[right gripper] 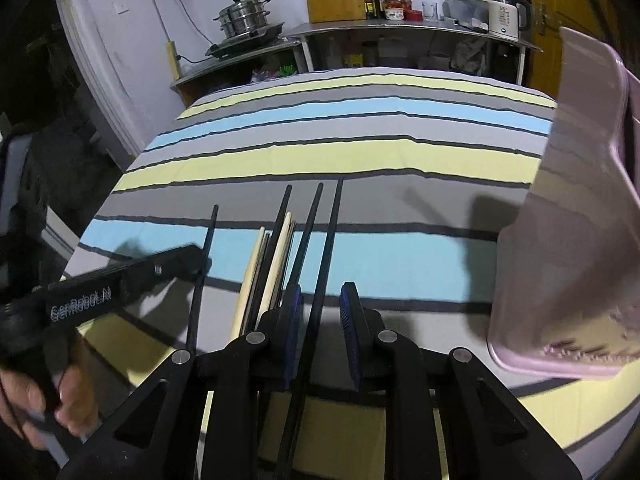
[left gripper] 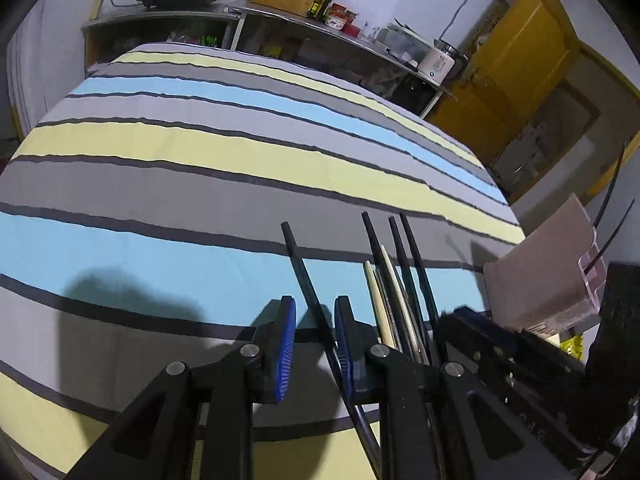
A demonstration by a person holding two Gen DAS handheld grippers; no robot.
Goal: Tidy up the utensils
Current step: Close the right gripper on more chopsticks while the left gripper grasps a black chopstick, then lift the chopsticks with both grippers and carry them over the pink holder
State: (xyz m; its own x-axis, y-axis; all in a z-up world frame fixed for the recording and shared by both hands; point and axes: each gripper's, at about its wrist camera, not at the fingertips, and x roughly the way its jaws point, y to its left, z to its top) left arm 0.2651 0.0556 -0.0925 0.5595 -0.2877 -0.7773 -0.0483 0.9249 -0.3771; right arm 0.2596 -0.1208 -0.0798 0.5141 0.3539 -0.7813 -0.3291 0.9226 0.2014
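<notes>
Striped cloth (left gripper: 200, 140) in grey, yellow and blue covers the counter, and both my tools hang low over its near edge.

Nearest, my left claw (left gripper: 316, 308) is set narrow, with one black chopstick (left gripper: 304, 276) running between its blue pads. The stick lies against the right-hand pad and a gap shows on the other side, so I judge it is straddled, not clamped. My right claw (right gripper: 320, 292) is much the same: it is parted, a second black chopstick (right gripper: 312, 240) sits close to its left pad, and there is free space beside it.

Just beyond and between the two lies the rest of the bundle (right gripper: 276, 252) — pale wooden and dark sticks side by side, roughly parallel, tips pointing away from me. Further right stands the pink holder (right gripper: 560, 240), apparently where the sticks belong; a couple of thin dark ones already seem to poke up from it in the left view.

To do this step well, I would centre each stick between the pads before closing, so it does not roll or pivot — a thin, smooth rod slips easily. I would also keep the right claw clear of the neighbouring sticks and lift straight up before swinging toward the holder.

Far back, a steel shelf (right gripper: 400, 30) with pots and bottles is no concern.
</notes>
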